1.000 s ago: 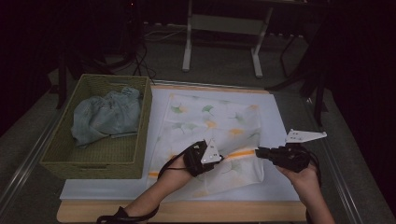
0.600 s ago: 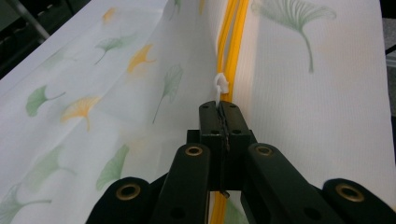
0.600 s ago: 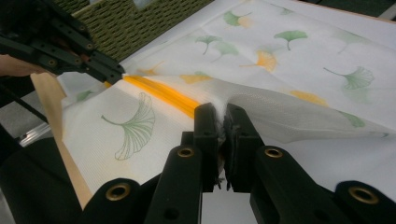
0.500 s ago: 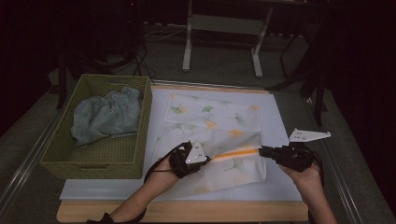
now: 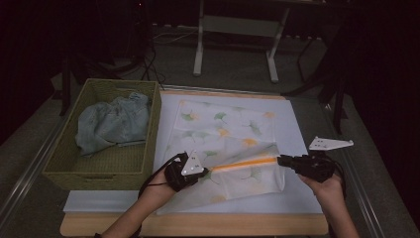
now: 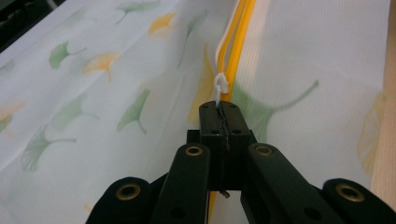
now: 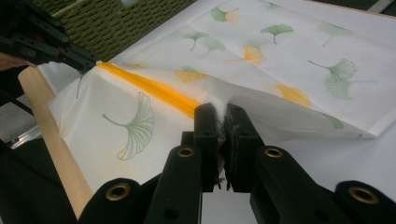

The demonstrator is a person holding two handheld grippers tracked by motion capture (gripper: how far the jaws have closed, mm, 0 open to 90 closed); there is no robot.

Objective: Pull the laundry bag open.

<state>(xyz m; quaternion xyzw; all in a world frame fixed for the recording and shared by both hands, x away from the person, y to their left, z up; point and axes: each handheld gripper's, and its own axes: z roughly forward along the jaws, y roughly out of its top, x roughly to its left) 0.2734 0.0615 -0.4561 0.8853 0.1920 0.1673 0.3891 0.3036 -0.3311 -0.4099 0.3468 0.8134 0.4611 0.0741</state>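
A white fabric bag (image 5: 223, 129) printed with green and orange ginkgo leaves lies flat on the table. An orange zipper (image 5: 245, 163) runs across its near part. My left gripper (image 5: 207, 171) is at the zipper's left end, shut on the small white zipper pull (image 6: 221, 86); in the left gripper view the jaws (image 6: 219, 106) meet on its tab. My right gripper (image 5: 281, 159) is shut on the bag's fabric at the zipper's right end, and in the right gripper view the cloth bunches between its jaws (image 7: 222, 112). The zipper (image 7: 149, 88) stretches taut between both grippers.
A green woven basket (image 5: 89, 176) stands at the left with a crumpled light blue cloth (image 5: 111, 124) inside. The bag rests on a white mat (image 5: 297, 124) over a wooden table edge (image 5: 198, 224). A metal stand's legs (image 5: 199, 54) rise behind the table.
My left gripper has slid leftward along the zipper with the pull in it, so a longer orange stretch shows. The right gripper has stayed in place.
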